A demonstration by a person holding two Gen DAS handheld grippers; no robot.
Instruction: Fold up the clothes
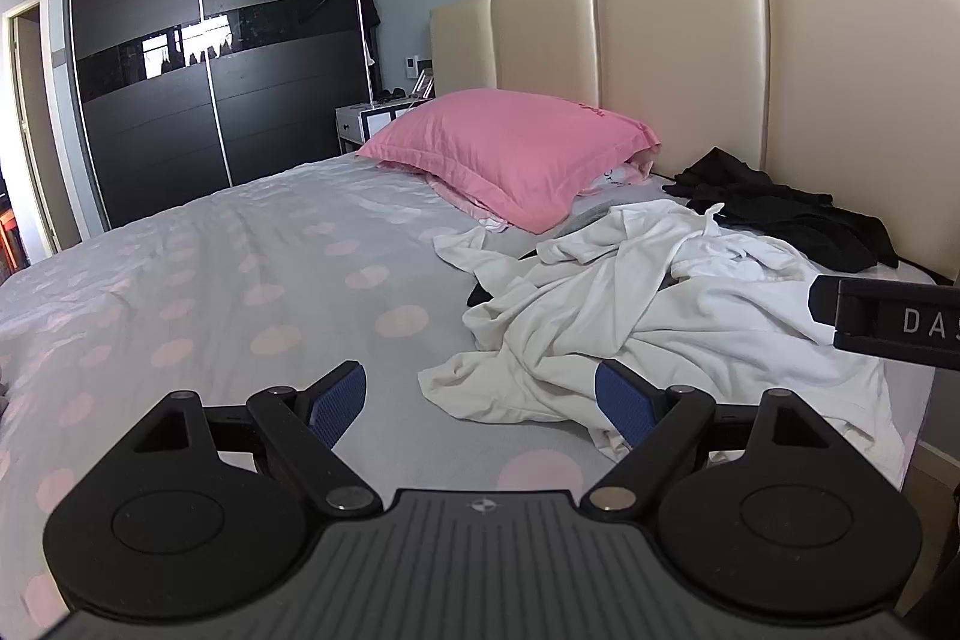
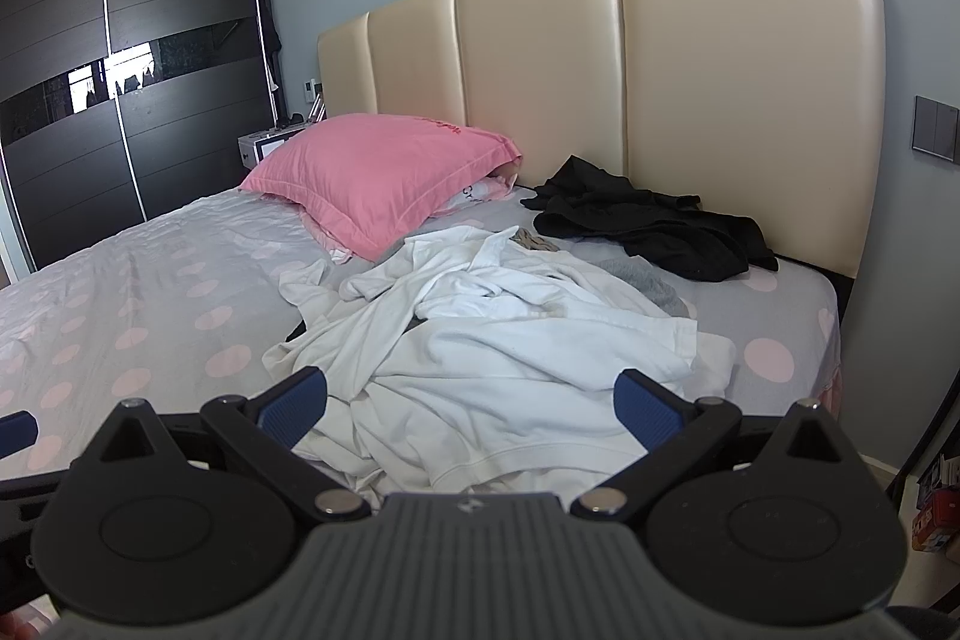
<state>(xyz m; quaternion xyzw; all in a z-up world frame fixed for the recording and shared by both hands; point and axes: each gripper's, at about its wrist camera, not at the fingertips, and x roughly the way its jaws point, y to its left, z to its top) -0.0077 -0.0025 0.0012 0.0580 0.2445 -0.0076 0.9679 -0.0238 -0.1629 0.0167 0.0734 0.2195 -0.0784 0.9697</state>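
- Two grippers hover over the bed, neither holding anything — folding has not begun, by my reading.
- Left gripper (image 1: 480,400): fingers spread wide and empty. Under its left finger lies only the dotted bedsheet (image 1: 240,280); the near hem of the crumpled white garment (image 1: 630,316) reaches in between the fingers and passes behind the right one.
- Ahead of the left gripper's fingers and a little to their left sits the pink pillow (image 1: 510,154), against the cream headboard (image 1: 678,58).
- Right gripper (image 2: 471,406): fingers likewise wide apart, nothing gripped. The white garment fills the gap between them and spreads ahead, bunched and twisted.
- Beyond the white heap, ahead of the right finger, a black garment (image 2: 654,220) lies by the headboard; a grey item (image 2: 648,283) peeks out between the two.
- Step in hand: choosing a first grasp on the white garment.
- Next move, as I judge it — each gripper should find a separate edge or corner, close on a single layer, then lift and spread the cloth flat on the open sheet to the left.
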